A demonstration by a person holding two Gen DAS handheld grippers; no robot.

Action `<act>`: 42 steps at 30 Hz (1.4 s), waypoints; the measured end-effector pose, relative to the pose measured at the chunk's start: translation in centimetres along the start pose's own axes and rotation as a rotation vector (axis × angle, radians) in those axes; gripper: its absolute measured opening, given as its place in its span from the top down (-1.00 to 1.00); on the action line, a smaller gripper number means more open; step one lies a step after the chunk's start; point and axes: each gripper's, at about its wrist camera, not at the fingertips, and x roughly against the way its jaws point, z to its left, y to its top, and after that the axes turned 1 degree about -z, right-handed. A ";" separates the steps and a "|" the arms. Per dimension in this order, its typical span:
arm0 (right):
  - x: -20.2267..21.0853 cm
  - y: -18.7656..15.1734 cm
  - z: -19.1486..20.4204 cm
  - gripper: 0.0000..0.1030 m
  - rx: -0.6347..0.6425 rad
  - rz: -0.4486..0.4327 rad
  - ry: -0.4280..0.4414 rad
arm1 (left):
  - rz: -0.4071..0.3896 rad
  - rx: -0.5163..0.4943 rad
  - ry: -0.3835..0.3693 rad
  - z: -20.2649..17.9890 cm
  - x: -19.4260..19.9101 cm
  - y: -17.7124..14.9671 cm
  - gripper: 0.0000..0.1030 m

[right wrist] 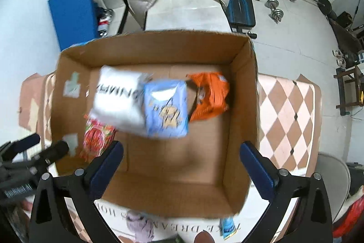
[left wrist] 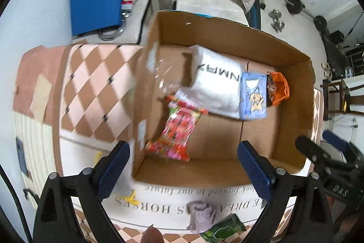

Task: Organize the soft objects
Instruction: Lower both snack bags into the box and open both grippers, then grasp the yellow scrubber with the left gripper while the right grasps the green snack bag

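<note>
Nearest the left tool [left wrist: 183,169], at the bottom of its view, a grey cloth [left wrist: 201,215] and a green pack [left wrist: 224,229] lie on the worktop [left wrist: 159,218], outside the box [left wrist: 293,106] and on the near side of its front wall. The right view shows the same grey cloth [right wrist: 140,228] low in frame, plus a small blue packet [right wrist: 228,227] just in front of the box's near right corner. Both tools stand wide open and hold nothing; the right tool [right wrist: 182,169] hangs over the box's bare floor, the left over its near left corner.

So whatever is picked next lies behind and below the fingertips, not ahead: each tool would have to draw back toward the person and drop. The cloth looks nearer the left tool, the blue packet nearer the right.

Farther on, inside the box, the red pack [left wrist: 176,131] lies at the left, long axis running near to far. Beyond it the white pack [left wrist: 216,83], the light blue pack [left wrist: 253,98] and the orange bag [left wrist: 278,88] sit side by side toward the back wall, touching or overlapping.
</note>
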 end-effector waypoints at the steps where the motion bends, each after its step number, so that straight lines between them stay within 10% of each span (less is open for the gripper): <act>1: 0.6 -1.3 0.1 -1.00 -0.005 -0.008 0.014 | -0.008 0.011 0.005 0.6 0.4 -1.1 -0.89; 8: 1.1 -12.6 -1.8 -1.00 -0.146 0.033 0.140 | -0.042 0.134 0.113 5.6 0.9 -8.9 -0.89; 20: -9.0 -31.2 -5.1 -1.00 -0.542 0.330 0.232 | 0.126 0.294 0.135 11.5 -6.3 -17.6 -0.89; 38: -14.2 -30.7 -0.4 -0.83 -0.516 0.361 0.153 | 0.218 0.393 0.146 16.3 -14.2 -8.8 -0.88; 42: -14.4 -30.5 -0.3 -0.83 -0.516 0.372 0.157 | 0.228 0.321 0.199 15.3 -15.1 -8.7 -0.31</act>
